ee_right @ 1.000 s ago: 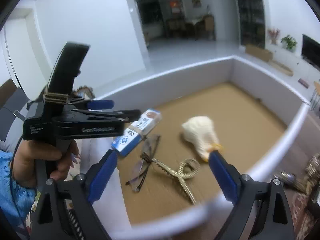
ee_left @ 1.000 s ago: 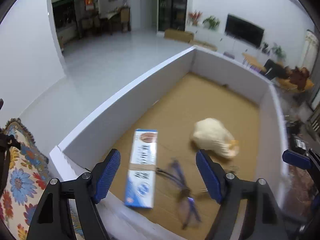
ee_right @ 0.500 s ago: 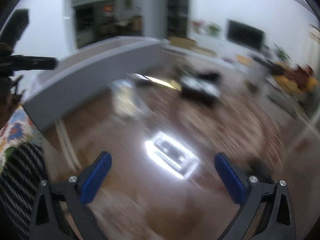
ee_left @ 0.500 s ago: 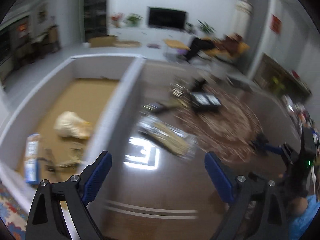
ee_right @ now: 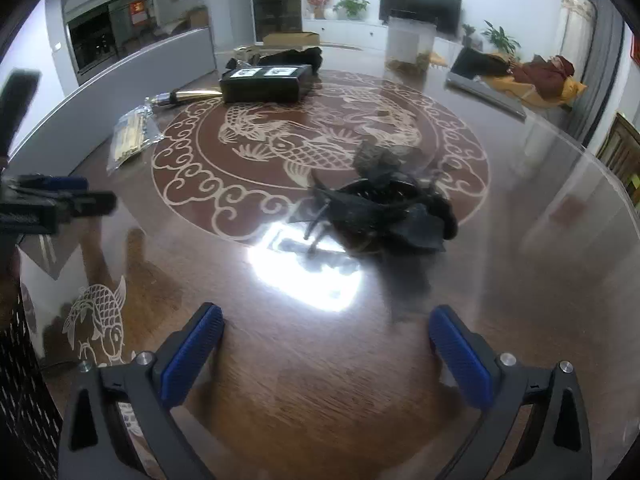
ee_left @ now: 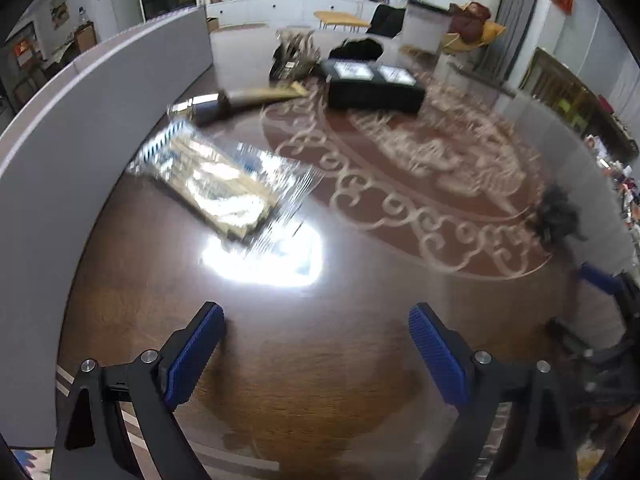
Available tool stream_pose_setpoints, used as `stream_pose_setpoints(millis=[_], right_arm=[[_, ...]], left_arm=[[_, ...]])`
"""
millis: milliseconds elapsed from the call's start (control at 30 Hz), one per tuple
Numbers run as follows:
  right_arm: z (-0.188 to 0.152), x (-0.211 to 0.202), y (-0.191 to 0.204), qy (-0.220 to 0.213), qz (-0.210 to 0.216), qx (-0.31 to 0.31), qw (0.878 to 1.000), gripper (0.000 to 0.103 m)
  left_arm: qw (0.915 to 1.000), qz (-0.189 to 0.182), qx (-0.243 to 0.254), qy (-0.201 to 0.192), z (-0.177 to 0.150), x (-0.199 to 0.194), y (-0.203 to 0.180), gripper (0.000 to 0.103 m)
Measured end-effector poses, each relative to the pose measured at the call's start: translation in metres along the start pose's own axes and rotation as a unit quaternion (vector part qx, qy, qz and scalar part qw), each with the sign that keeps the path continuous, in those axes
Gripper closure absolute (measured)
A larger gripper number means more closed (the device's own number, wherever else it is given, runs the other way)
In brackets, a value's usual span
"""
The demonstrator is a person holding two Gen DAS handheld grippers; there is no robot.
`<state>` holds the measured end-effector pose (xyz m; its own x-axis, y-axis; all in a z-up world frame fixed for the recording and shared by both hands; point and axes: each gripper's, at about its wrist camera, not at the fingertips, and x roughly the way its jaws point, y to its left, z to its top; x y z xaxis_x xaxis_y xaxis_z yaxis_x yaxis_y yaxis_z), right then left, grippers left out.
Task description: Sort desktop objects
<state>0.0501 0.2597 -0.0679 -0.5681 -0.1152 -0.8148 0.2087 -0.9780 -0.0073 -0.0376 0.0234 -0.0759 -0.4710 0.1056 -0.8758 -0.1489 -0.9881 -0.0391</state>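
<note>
Left gripper (ee_left: 316,324) hovering spread wide, gripping nothing; clear packet (ee_left: 218,184) lying ahead, left of its fingers. Right gripper (ee_right: 326,324) also gaping, empty; black hair clip (ee_right: 384,210) sitting ahead, toward the right finger. Both over glossy table (ee_right: 320,380).

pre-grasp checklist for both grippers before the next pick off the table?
1. Left gripper jaws open, nothing between them: ok.
2. Right gripper jaws open, nothing between them: ok.
3. Target ahead of right gripper: black tangled bundle on the table, apart from the jaws: ok, but what it is: cannot tell.
4. Target ahead of left gripper: clear packet near the grey wall, image motion-blurred: cannot tell exact pose.
5. Grippers apart from each other: left gripper at the left edge of the right view, right at the right edge of the left: ok.
6. Black box far from both: ok.
</note>
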Motion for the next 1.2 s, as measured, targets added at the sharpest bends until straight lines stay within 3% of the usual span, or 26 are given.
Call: stream_pose_setpoints(millis=[100, 133, 267, 1200], right_arm=[[0.005, 0.005, 0.005, 0.001, -0.002, 0.000, 1.000, 0.000], [0.005, 0.006, 0.006, 0.001, -0.003, 0.000, 1.000, 0.000], [0.006, 0.006, 0.006, 0.001, -0.003, 0.000, 1.000, 0.000], [0.005, 0.006, 0.007, 0.000, -0.003, 0.001, 1.000, 0.000]], left_arm=[[0.9999, 0.009, 0.007, -0.013, -0.005, -0.006, 0.003, 0.006], [0.9998, 0.008, 0.009, -0.015, -0.006, -0.006, 0.002, 0.001], [0.9990, 0.009, 0.019, -0.040, -0.014, -0.008, -0.001, 0.000], [0.9985, 0.013, 0.016, -0.050, -0.018, -0.010, -0.001, 0.000]])
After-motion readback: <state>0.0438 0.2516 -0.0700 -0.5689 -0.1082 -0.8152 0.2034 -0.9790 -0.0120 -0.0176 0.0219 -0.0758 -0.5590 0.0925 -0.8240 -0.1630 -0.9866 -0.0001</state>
